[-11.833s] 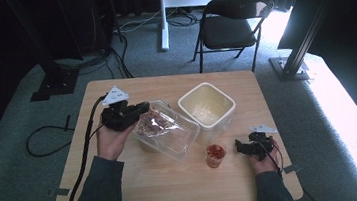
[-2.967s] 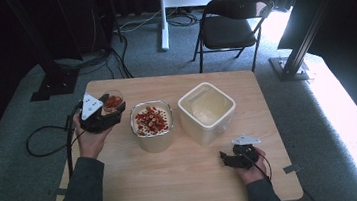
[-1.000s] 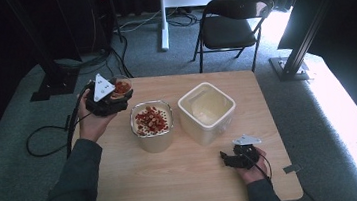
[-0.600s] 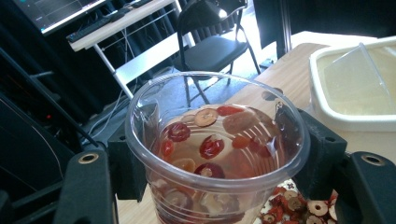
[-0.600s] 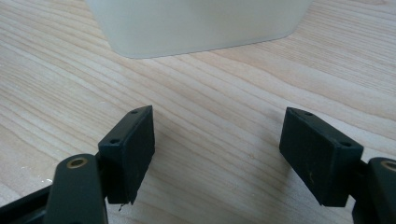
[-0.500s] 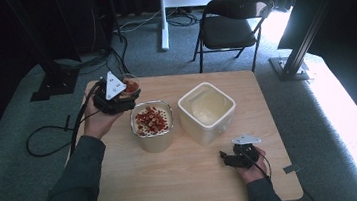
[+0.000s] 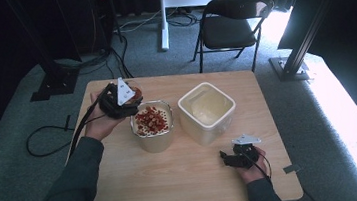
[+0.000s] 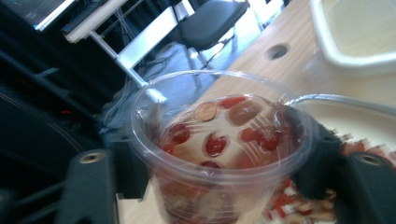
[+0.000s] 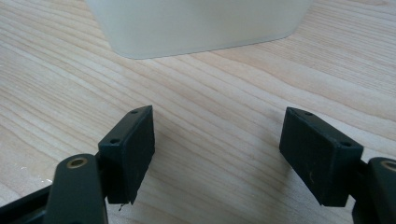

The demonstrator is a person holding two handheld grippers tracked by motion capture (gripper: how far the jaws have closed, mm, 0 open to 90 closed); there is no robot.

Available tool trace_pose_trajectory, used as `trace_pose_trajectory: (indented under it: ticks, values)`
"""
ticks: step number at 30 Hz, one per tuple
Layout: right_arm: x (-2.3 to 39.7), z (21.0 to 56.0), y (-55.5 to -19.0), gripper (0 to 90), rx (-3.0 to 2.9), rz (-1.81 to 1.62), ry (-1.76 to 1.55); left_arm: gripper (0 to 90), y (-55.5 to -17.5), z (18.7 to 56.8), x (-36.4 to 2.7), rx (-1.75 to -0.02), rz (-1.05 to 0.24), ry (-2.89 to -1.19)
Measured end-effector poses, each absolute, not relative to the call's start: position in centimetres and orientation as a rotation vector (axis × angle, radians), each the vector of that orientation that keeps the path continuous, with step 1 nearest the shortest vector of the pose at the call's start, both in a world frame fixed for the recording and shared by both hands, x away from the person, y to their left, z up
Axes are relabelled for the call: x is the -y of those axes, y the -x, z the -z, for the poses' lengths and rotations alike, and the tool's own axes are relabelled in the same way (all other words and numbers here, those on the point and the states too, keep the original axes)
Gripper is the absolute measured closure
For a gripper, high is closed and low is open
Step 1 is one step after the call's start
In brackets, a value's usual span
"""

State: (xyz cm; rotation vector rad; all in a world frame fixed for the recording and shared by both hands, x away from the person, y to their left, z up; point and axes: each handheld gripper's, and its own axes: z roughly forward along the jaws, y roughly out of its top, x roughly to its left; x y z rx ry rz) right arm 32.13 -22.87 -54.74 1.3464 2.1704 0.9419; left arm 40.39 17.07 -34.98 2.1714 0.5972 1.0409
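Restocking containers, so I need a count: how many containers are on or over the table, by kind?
Clear plastic cup holding red pieces: 1
Clear tub of red and pale pieces: 1
White square tub: 1
Total: 3

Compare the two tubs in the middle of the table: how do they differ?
The clear tub is see-through and full of red and pale bits; the white tub is opaque and looks empty. The clear tub is smaller; the white tub is wider. Both stand upright, lidless, on the table.
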Motion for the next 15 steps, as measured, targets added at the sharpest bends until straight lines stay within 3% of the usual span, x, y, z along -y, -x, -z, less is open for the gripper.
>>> trace_pose_trajectory:
  ticks: [15]
  values:
    - [22.9, 54.7, -32.1, 25.9, -2.170, -0.942, -1.348, 38.4, -40.4, 36.5, -15.8, -0.526, -1.105, -2.292]
